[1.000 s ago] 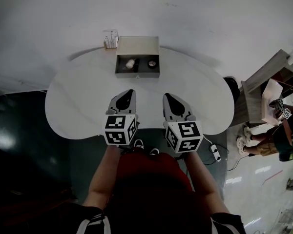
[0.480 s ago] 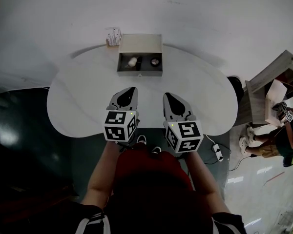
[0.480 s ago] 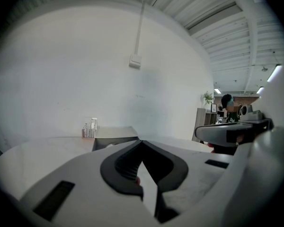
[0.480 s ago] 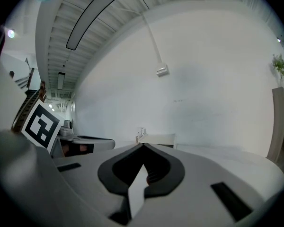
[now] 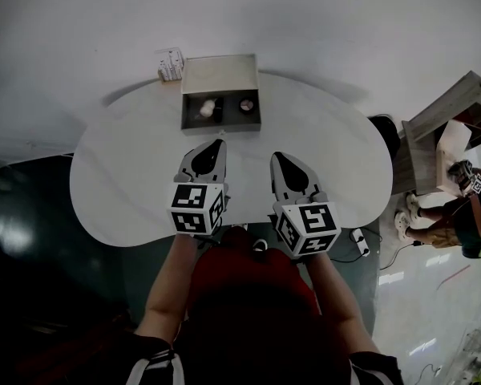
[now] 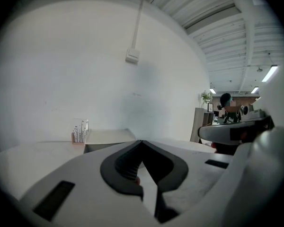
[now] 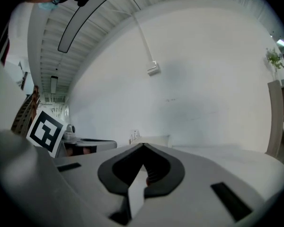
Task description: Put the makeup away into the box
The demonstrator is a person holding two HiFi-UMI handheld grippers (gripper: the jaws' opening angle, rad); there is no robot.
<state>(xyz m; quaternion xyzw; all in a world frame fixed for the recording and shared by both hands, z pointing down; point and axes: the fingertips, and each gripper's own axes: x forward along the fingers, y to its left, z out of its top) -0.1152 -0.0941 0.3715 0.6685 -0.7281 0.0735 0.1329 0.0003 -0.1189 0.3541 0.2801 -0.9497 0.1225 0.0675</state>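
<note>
Left gripper and right gripper: jaws closed together, nothing held, both above the white tabletop, near the open box. A pale makeup item and a dark round makeup item lie inside the box. A rack of small tubes stands just beside it.

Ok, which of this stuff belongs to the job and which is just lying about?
Job: box; pale item and dark item inside it; left claw, right claw, both shut, empty.
Lying about: small rack beside the box, contents unclear; power strip; wooden shelf.
</note>
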